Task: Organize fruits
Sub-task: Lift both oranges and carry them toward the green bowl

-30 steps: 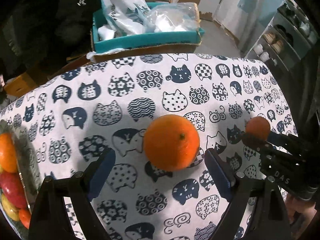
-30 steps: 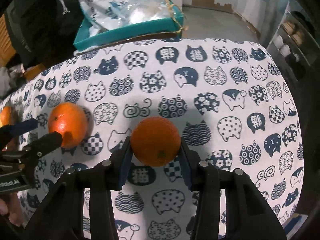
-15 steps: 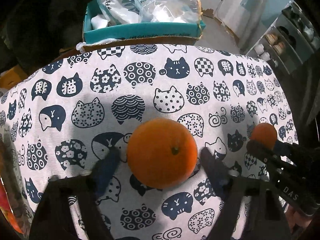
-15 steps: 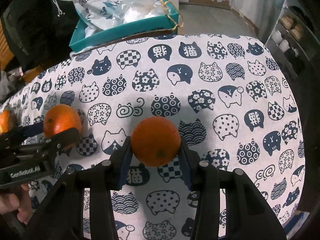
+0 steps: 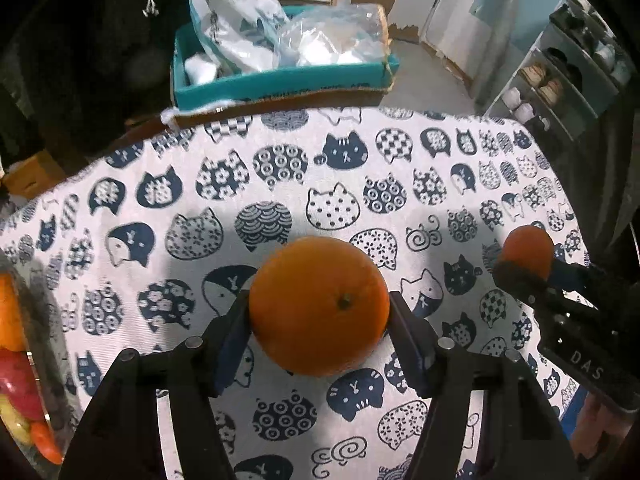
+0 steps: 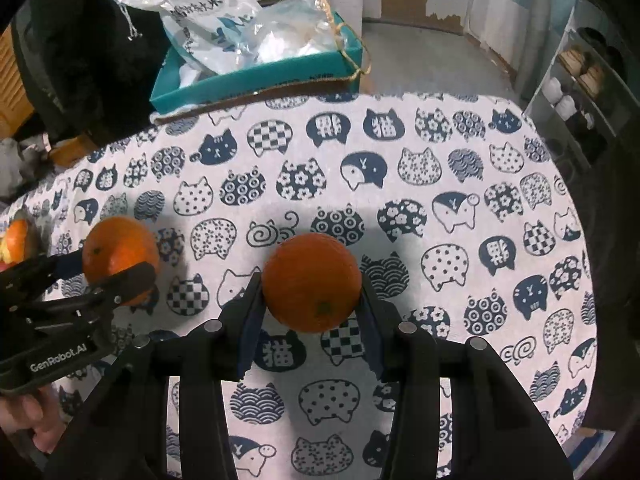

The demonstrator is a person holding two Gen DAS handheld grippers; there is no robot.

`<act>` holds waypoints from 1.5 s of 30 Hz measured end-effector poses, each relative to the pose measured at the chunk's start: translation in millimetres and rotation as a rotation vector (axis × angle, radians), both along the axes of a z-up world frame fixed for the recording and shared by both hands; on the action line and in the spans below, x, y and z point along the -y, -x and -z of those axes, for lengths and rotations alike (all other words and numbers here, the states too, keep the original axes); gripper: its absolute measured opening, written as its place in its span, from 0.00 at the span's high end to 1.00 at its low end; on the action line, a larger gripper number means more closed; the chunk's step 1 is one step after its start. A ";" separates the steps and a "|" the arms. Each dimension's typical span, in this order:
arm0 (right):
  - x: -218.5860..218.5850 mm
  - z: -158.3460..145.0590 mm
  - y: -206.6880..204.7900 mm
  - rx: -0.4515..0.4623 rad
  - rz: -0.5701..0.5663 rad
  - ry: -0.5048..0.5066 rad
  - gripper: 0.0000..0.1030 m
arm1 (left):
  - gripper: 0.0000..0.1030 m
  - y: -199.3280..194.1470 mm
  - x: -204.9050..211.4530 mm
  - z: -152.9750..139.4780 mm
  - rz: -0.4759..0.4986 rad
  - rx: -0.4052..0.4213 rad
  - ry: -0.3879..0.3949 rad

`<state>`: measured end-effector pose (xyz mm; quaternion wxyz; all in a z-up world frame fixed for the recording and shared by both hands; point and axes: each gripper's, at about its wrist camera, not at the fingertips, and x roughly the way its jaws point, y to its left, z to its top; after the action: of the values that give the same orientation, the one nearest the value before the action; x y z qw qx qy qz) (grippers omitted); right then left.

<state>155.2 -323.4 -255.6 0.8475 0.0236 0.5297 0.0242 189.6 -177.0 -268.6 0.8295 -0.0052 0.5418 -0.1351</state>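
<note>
In the left wrist view a large orange (image 5: 320,304) sits on the cat-print tablecloth (image 5: 280,184), between the pads of my left gripper (image 5: 319,300). Its jaws are closing, and both pads touch the fruit's sides. My right gripper (image 6: 311,284) is shut on a smaller orange (image 6: 312,282) just over the cloth. Each view shows the other tool too. The right gripper (image 5: 530,266) with its orange (image 5: 528,246) shows at the right. The left gripper (image 6: 114,266) around the large orange (image 6: 120,252) shows at the left.
A bowl of mixed fruit (image 5: 22,344) stands at the table's left edge. Beyond the far edge is a teal box (image 5: 280,80) stuffed with plastic bags. A shoe rack (image 5: 560,80) lines the right wall. A person's hand (image 6: 28,420) holds the left tool.
The left jaws have come in from wide open until both pads meet the large orange. The right gripper still holds its orange in the same place.
</note>
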 end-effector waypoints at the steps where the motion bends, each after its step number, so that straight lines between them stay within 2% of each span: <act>1: -0.7 -2.9 0.5 0.006 -0.001 0.003 0.58 | 0.35 1.7 -1.5 -4.3 0.000 0.009 0.001; 23: -37.0 -94.9 31.3 0.189 -0.085 0.045 0.58 | 0.35 56.6 -45.7 -108.6 -0.042 0.211 0.035; 37: -68.6 -146.1 57.7 0.282 -0.176 0.030 0.58 | 0.35 91.1 -83.5 -154.6 -0.078 0.299 0.065; 45: -95.0 -164.4 65.0 0.313 -0.237 -0.001 0.58 | 0.35 107.4 -109.6 -174.5 -0.111 0.344 0.070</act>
<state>90.2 -228.4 -91.2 0.9107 -0.0427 0.3906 0.1273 82.2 -67.4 -94.1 0.9155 -0.0408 0.3858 -0.1068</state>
